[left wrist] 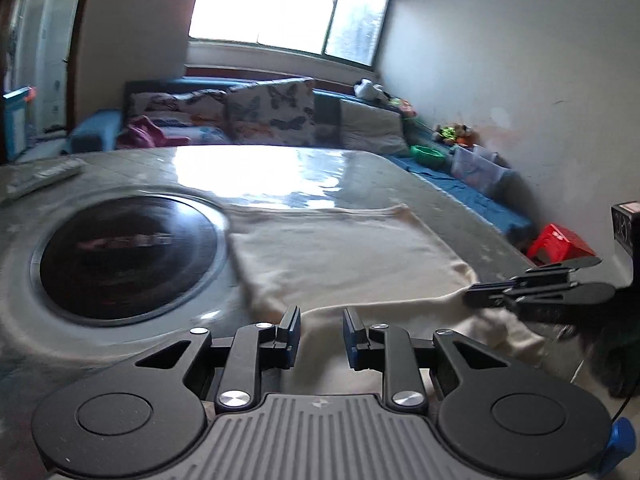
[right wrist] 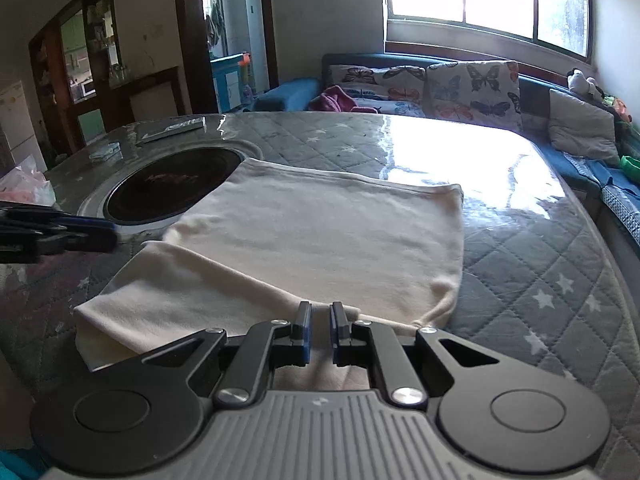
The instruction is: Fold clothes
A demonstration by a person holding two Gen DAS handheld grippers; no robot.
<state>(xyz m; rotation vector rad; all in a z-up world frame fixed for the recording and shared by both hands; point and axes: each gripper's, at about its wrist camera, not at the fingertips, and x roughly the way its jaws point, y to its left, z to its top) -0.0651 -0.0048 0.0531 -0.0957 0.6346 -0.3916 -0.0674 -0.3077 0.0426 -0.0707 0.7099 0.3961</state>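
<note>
1. We find the left wrist view blurred; our left gripper [left wrist: 321, 334] is open, and whether our narrow right gripper [right wrist: 320, 330] pinches the cream garment [right wrist: 320, 236] stays unclear.
2. That garment lies on the quilted table [right wrist: 540, 264], right of a dark round hob [right wrist: 172, 188].

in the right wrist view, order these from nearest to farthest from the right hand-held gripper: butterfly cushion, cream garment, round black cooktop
From the right hand-held gripper:
1. Cream garment, right at the fingertips.
2. Round black cooktop, set in the table, ahead to the left.
3. Butterfly cushion, on the sofa beyond the table.
</note>
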